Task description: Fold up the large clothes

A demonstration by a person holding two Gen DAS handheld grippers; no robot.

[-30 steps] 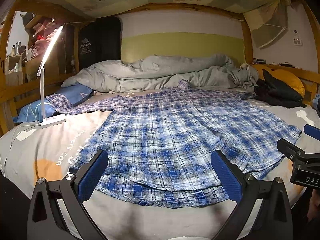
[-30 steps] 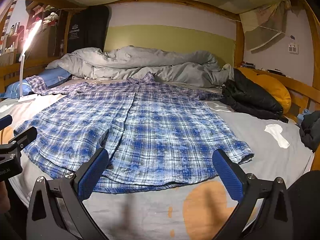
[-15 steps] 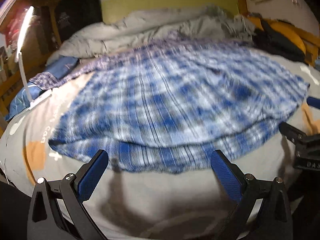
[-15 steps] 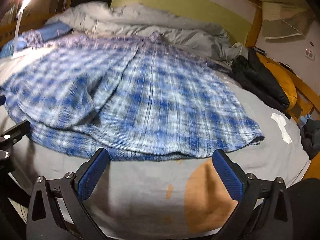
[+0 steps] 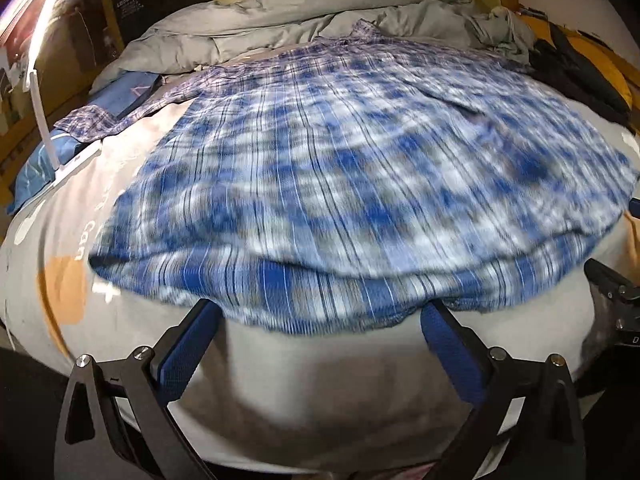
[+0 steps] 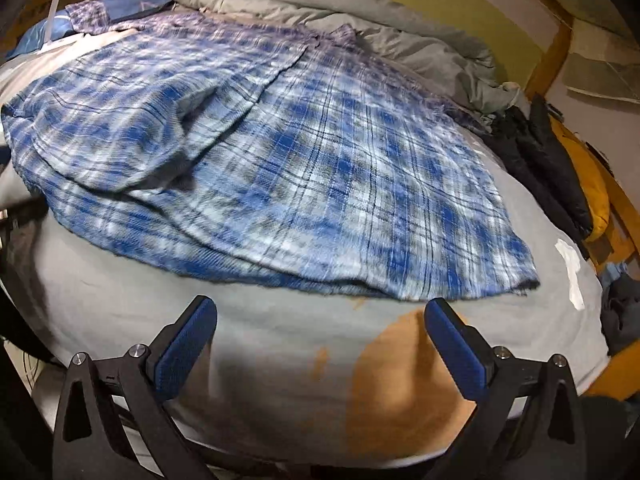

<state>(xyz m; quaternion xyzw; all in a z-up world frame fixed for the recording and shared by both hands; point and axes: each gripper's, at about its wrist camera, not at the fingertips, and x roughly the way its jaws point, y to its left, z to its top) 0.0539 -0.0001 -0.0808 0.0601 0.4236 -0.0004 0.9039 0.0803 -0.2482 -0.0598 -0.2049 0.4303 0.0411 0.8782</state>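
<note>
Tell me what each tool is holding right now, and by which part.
Nothing is held. The left tool and right tool are both open near the plaid shirt's hem, gripping no fabric.

The blue plaid shirt lies spread on the bed; the left gripper is spread wide, its fingers at the hem.

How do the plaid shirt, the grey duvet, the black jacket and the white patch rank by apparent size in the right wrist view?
1. plaid shirt, much the largest, though nearest the camera
2. grey duvet, farther off, so likely understated
3. black jacket
4. white patch, clearly smallest
</note>
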